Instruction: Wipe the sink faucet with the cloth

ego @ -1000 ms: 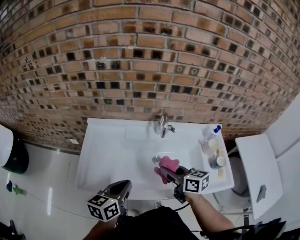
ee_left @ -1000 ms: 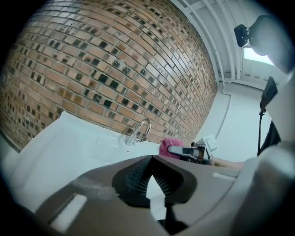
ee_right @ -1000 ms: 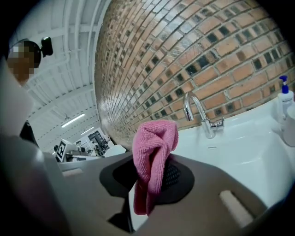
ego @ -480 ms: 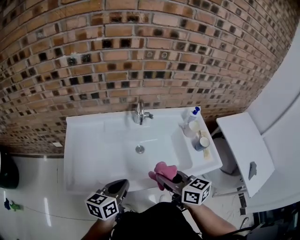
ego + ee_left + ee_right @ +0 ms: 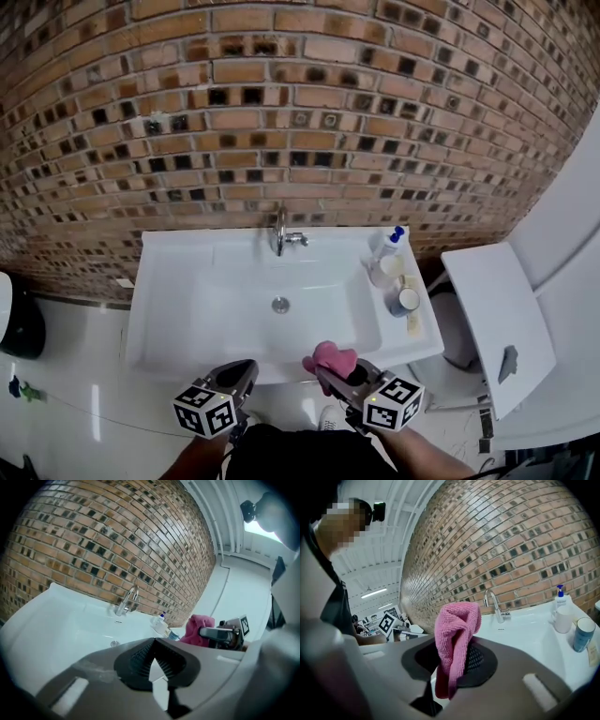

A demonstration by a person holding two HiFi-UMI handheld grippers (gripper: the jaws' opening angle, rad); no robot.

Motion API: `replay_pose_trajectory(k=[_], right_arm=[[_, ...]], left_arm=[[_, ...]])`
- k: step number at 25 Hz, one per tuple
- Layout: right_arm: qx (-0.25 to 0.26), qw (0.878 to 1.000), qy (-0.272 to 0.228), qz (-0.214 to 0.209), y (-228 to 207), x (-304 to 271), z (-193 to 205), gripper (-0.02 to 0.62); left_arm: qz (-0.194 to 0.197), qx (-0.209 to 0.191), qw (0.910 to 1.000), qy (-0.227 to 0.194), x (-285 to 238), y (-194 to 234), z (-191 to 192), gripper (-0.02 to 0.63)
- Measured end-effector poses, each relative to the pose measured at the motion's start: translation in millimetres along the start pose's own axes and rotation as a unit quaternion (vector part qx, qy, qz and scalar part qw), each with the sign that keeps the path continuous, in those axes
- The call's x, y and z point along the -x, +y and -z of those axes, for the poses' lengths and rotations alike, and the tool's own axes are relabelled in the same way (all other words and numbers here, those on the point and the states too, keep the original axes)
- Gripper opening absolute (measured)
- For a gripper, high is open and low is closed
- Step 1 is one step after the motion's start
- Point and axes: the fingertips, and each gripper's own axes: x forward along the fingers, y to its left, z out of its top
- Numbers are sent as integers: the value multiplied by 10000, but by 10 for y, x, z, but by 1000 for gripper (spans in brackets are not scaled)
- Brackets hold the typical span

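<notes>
A chrome faucet (image 5: 280,233) stands at the back rim of the white sink (image 5: 178,309), against the brick wall; it also shows as the faucet (image 5: 128,600) and the faucet (image 5: 493,604). My right gripper (image 5: 330,375) hovers in front of the sink's front edge, shut on a pink cloth (image 5: 332,359) that sticks up from its jaws. In the right gripper view the pink cloth (image 5: 454,641) hangs folded between the jaws. My left gripper (image 5: 240,375) is at the lower left, shut with nothing in it; the left gripper (image 5: 151,660) points toward the basin.
A pump bottle (image 5: 387,246), a white cup (image 5: 384,269) and a blue cup (image 5: 406,300) stand on the sink's right ledge. The drain (image 5: 280,304) is mid-basin. A white toilet (image 5: 497,319) is to the right, a dark bin (image 5: 21,328) to the left.
The right gripper with the pink cloth has drawn back from above the basin to in front of the sink's front edge. The head view has shifted. The left gripper stays put.
</notes>
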Motion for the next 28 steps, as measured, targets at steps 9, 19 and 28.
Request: replay_pose_trajectory(k=[9,19,28], right_arm=[[-122,9997,-189,-78,-164,226,48,78],[-132,9996,-251,-56,-250,250,32,77],[-47,9997,-254,-16,-261,204,-29,77]], left_arm=[[-158,-160,9997,84,-115,-261,3,6],[-283,-236,9993,69,-147,-239,-97,6],[-275,-287,9992,19,-156,-212,-155,6]])
